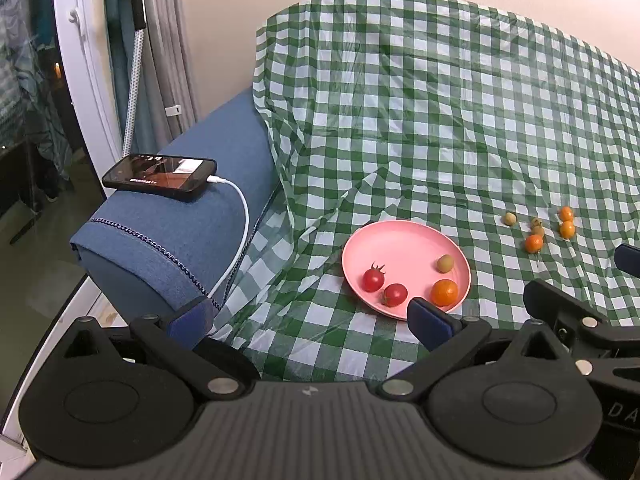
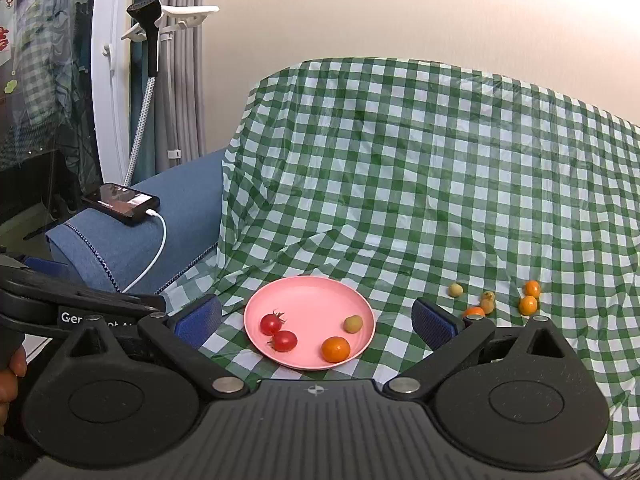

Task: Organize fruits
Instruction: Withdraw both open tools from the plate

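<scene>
Four fruits already sit on the pink plate [image 2: 308,292]: two cherry tomatoes [image 2: 271,323], a small orange [image 2: 335,349] and a pale green fruit [image 2: 353,324], apparently gathered there as the sorting spot. Five more fruits [image 1: 534,243], orange and greenish, lie loose on the green checked cloth [image 2: 400,184] to the right of the plate, near but apart from it. Both the left gripper [image 1: 312,316] and the right gripper [image 2: 316,318] hang near the plate, spread wide and holding nothing, probably ready for the next pick.

Home — sofa [image 2: 132,236], curtains [image 2: 180,60]
</scene>
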Demonstrator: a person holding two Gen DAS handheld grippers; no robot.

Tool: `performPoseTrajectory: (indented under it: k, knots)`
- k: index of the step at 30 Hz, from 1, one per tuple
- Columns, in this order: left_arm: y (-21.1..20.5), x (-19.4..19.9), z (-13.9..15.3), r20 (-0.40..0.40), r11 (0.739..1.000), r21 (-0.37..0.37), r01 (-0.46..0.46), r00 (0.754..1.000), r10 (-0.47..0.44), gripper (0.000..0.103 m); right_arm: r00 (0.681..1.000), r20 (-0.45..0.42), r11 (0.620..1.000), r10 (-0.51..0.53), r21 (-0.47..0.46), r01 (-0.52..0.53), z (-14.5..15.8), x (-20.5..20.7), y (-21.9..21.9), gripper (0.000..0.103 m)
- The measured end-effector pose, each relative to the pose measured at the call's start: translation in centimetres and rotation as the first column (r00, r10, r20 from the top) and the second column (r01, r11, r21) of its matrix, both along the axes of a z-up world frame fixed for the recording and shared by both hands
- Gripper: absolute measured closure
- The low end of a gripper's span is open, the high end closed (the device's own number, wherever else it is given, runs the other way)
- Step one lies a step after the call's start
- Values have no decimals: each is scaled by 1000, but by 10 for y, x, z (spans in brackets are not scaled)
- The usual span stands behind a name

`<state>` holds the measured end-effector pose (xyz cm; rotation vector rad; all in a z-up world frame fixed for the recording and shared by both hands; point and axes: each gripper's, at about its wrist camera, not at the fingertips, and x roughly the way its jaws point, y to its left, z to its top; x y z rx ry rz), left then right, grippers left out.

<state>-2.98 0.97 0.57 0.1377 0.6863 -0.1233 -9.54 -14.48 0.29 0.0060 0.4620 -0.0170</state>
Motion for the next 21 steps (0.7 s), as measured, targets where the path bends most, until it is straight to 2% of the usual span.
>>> performPoseTrajectory:
  k: [21]
  knots:
    - [-6, 17, -20, -82, 1000, 20, 3, 997, -2, 0, 997, -78, 998, 1, 60, 3, -20, 17, -6, 2]
